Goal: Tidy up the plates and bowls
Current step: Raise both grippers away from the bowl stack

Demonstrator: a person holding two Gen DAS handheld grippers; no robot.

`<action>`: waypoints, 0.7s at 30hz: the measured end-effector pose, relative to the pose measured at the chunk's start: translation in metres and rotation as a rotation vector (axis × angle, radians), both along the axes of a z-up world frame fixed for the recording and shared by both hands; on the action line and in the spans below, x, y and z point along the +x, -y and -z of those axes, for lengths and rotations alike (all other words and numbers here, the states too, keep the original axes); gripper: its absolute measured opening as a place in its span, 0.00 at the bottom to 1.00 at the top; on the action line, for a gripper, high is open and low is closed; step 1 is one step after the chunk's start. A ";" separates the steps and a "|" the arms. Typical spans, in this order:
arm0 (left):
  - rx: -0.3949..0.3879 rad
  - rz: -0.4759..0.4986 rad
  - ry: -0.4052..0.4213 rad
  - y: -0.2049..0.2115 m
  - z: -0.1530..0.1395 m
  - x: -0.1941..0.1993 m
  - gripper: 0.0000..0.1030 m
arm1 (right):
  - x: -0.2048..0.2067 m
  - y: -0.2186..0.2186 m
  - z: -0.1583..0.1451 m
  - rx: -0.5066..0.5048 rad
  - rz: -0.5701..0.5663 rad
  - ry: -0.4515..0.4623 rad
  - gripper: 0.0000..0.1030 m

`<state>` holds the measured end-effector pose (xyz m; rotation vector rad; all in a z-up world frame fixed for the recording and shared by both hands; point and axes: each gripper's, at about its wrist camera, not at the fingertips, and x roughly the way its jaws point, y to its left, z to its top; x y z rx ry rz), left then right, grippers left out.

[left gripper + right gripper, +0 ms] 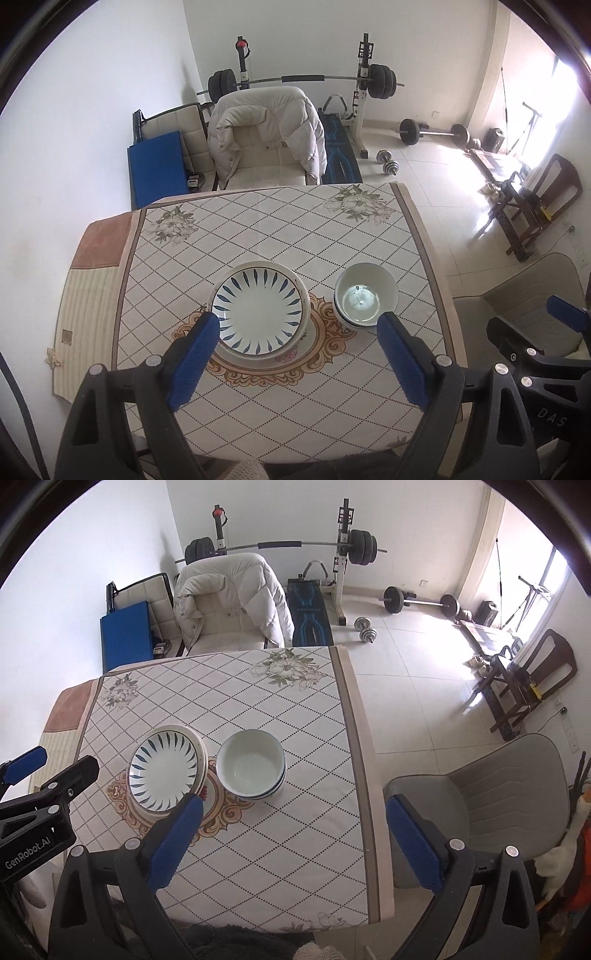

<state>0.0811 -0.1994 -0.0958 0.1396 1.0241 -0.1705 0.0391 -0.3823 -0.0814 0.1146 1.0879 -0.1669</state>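
Both claws hang released above the table, nothing between their blue pads.

We see our left gripper [299, 328] spread wide over the stack of plates [258, 308], its top plate white with dark blue leaf strokes, and our right gripper [293, 819] equally wide, above the tablecloth [280, 716] near the table's edge. Just beside the plates, apart from them, sits the stack of bowls [251, 762], white with blue rim lines. We read "GenRobot.AI" on the left gripper's body in the right wrist view, and "DAS" on the right gripper's body in the left wrist view.
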 end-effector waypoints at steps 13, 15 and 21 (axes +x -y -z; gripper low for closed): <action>-0.028 -0.009 0.005 0.001 -0.003 -0.013 0.85 | -0.037 -0.006 -0.026 -0.002 0.028 0.034 0.99; -0.024 -0.009 0.009 0.004 -0.002 -0.009 0.85 | -0.033 -0.005 -0.026 -0.010 0.030 0.037 0.99; -0.014 0.022 -0.042 0.019 0.019 0.012 0.85 | -0.018 0.010 -0.016 0.015 0.053 0.030 0.99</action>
